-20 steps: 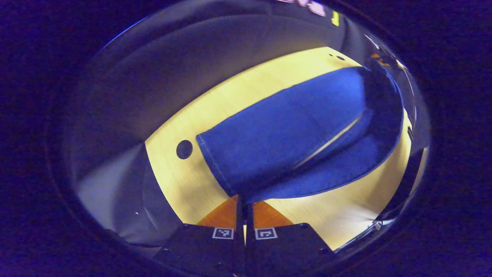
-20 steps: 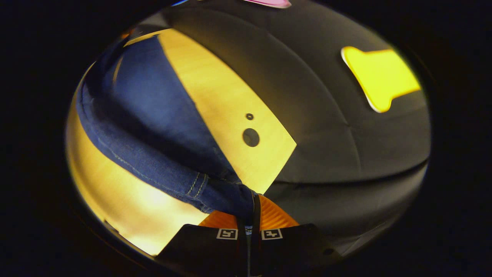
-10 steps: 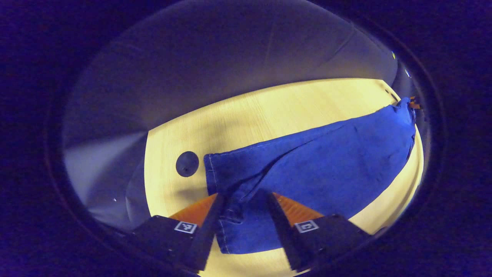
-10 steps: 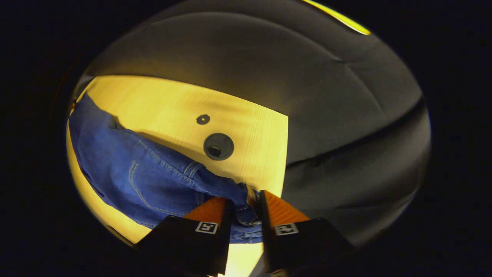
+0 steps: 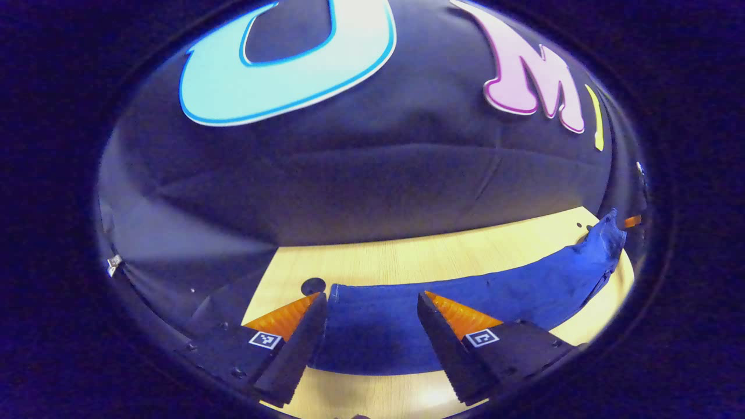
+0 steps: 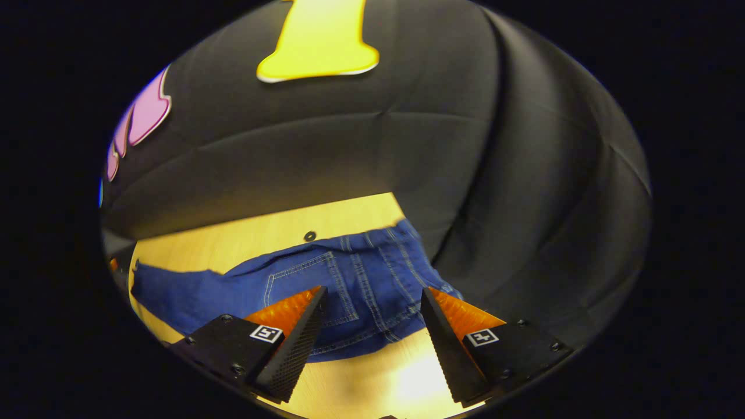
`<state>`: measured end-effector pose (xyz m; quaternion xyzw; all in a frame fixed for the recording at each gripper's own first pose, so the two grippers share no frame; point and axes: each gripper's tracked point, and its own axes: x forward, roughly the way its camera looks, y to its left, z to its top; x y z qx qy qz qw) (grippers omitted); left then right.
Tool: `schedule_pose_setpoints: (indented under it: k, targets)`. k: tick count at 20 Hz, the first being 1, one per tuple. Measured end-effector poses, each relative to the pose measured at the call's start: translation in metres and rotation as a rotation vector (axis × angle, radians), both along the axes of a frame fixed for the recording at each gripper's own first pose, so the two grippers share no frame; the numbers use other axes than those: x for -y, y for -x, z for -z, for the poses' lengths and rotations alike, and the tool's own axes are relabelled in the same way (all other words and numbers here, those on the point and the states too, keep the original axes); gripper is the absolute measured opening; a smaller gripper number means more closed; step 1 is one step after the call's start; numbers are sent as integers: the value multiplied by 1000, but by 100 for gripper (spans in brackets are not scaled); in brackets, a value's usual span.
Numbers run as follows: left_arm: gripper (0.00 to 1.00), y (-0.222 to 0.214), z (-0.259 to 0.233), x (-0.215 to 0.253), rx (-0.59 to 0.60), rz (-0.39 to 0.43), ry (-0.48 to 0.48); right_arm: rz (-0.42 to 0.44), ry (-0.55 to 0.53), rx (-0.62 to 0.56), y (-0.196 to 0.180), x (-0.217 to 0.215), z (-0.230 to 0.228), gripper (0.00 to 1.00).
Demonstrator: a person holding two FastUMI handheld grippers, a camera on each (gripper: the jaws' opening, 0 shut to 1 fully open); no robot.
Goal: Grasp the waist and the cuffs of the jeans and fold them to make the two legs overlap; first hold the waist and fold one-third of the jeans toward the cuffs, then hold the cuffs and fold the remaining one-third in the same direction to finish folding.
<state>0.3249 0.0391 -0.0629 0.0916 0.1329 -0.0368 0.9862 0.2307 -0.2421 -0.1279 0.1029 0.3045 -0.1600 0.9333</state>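
Note:
The blue jeans (image 5: 495,297) lie flat along the wooden table (image 5: 407,262), folded lengthwise with one leg over the other. In the left gripper view the cuff end (image 5: 361,314) rests below my left gripper (image 5: 371,297), which is open and holds nothing. In the right gripper view the waist end of the jeans (image 6: 372,273), with a back pocket (image 6: 302,282) and belt loops, lies below my right gripper (image 6: 373,290). That gripper is open too, its fingers apart on either side above the denim.
A round dark hole (image 5: 313,286) sits in the table just left of the cuffs. A smaller hole (image 6: 309,235) shows behind the waist. The table's edge runs close past the waistband (image 6: 407,227), and black cloth walls stand behind the table.
Both grippers went from shut on the lifted jeans to open, letting go of cuffs and waist. The jeans dropped flat onto the table, and both views tilted up and drew back.

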Motion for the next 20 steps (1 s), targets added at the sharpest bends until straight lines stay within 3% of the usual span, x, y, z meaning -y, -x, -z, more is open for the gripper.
schedule_pose_setpoints:
  k: [2, 5, 10, 17, 20]
  targets:
    - [98, 28, 12, 18, 7, -9, 34, 100, -55, 47, 7, 10, 2, 98]
    - [98, 83, 25, 41, -34, -3, 109, 214, -160, 23, 16, 28, 19, 99]
    - [98, 112, 43, 66, -88, 45, 92, 409, -210, 47, 15, 60, 51, 99]
    - [99, 105, 52, 106, -109, 104, 139, 416, -314, 65, -3, 49, 81, 98]
    - [99, 105, 58, 115, -120, 115, 170, 404, -280, 108, -10, 51, 80, 98]
